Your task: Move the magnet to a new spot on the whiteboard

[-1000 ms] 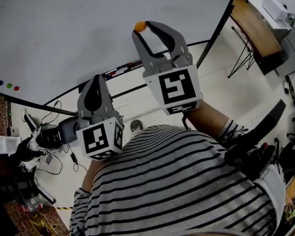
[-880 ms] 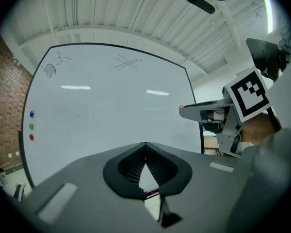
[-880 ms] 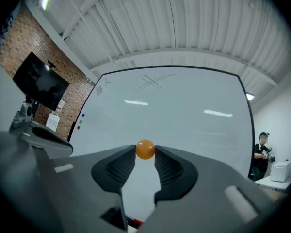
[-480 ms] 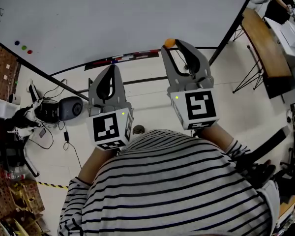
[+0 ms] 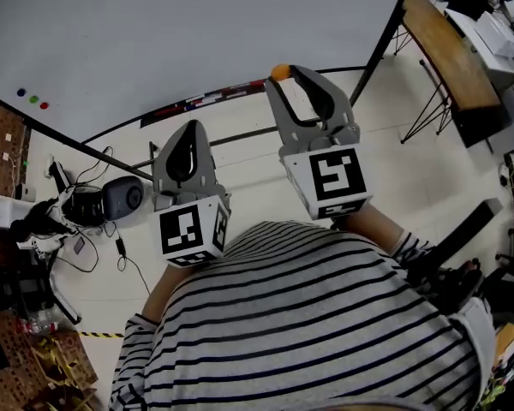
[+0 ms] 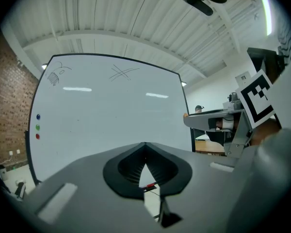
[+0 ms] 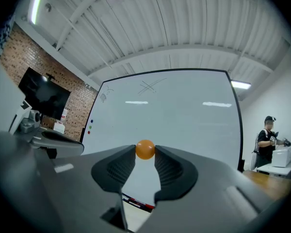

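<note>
The magnet (image 5: 279, 72) sits between the tips of the right hand-held gripper (image 5: 284, 75), in front of the whiteboard (image 5: 197, 32). The left hand-held gripper (image 5: 191, 128) is to its left, farther from the board. Three small magnets (image 5: 32, 99) sit near the board's left edge, markers (image 5: 214, 99) lie along its lower edge, and a worktop (image 5: 445, 50) stands to its right.

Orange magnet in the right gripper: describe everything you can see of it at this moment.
The small orange ball-shaped magnet looks smooth and slightly glossy, with no visible markings. It is pinched at the very tips of the right gripper, one dark ribbed pad pressing on each side, and most of its surface shows. The large white whiteboard fills the background behind it. Whether the magnet touches the board cannot be told.
</note>
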Tool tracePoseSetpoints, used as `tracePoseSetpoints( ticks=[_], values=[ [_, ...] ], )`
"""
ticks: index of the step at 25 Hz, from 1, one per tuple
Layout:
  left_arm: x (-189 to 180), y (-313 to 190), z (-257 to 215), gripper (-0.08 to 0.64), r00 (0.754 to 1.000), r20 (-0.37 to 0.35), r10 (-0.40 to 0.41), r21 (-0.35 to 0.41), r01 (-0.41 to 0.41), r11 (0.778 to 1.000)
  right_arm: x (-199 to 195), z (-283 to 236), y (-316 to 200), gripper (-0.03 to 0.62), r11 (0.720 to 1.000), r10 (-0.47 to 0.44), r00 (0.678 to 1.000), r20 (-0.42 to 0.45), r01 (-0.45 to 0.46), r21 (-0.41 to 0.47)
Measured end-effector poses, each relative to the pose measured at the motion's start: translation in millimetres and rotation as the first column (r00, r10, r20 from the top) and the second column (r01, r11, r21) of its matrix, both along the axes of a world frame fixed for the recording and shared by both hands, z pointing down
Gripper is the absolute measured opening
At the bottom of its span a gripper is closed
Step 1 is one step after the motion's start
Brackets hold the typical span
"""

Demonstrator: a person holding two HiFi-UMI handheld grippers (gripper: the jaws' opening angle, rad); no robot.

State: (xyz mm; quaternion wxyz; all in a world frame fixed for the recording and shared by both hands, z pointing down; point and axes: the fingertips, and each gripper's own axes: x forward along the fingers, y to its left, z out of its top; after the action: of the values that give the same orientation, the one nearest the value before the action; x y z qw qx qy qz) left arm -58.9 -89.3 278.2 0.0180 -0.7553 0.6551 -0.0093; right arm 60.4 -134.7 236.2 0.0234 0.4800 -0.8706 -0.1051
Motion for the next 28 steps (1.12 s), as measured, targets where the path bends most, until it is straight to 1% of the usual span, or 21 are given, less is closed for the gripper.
tracePoseSetpoints(
  ticks=[3,7,10,13,15,18,23,28],
  values=[
    [-4.7,0.6,-2.2,0.017,1.000,0.009,-0.012,0.001,0.012,1.000,-8.6,0.7,-0.8,0.124,1.000,-0.010,1.000,-0.005,0.010,0.003],
    [-9.6,7.3,8.0,0.017,1.000,-0.007,-0.016,-0.007,0.016,1.000,-13.2,5.2,7.2,0.124,1.000,-0.018,1.000,-0.001,0.018,0.000],
    [-7.3,9.2,8.3,0.017,1.000,-0.010,-0.024,-0.002,0.024,1.000,-9.8,6.2,8.1,0.124,1.000,-0.025,1.000,0.006,0.025,0.004],
    [-7.4,9.2,7.9,0.017,0.999,-0.008,-0.041,0.001,0.041,0.999,-7.7,7.5,6.0,0.124,0.999,-0.032,0.999,-0.008,0.032,0.001],
    [-5.6,9.6,9.7,0.017,0.999,-0.012,-0.051,-0.004,0.051,0.999,-6.3,5.6,3.3,0.124,0.999,-0.033,0.999,-0.019,0.033,0.005],
    [-8.6,7.6,16.3,0.017,0.998,-0.003,-0.062,-0.015,0.062,0.998,-8.4,-1.3,-5.9,0.124,0.999,-0.039,0.999,-0.014,0.039,0.024],
    [-37.7,-17.5,10.9,0.017,0.997,-0.007,-0.082,0.007,0.082,0.997,-32.6,-12.5,-38.8,0.124,0.997,-0.039,0.999,-0.019,0.040,0.061],
    [-88.5,-68.0,2.0,0.017,0.997,0.002,-0.075,0.049,0.074,0.996,-80.7,-17.0,-93.0,0.124,0.997,-0.024,0.999,-0.023,0.026,0.076]
  ],
)
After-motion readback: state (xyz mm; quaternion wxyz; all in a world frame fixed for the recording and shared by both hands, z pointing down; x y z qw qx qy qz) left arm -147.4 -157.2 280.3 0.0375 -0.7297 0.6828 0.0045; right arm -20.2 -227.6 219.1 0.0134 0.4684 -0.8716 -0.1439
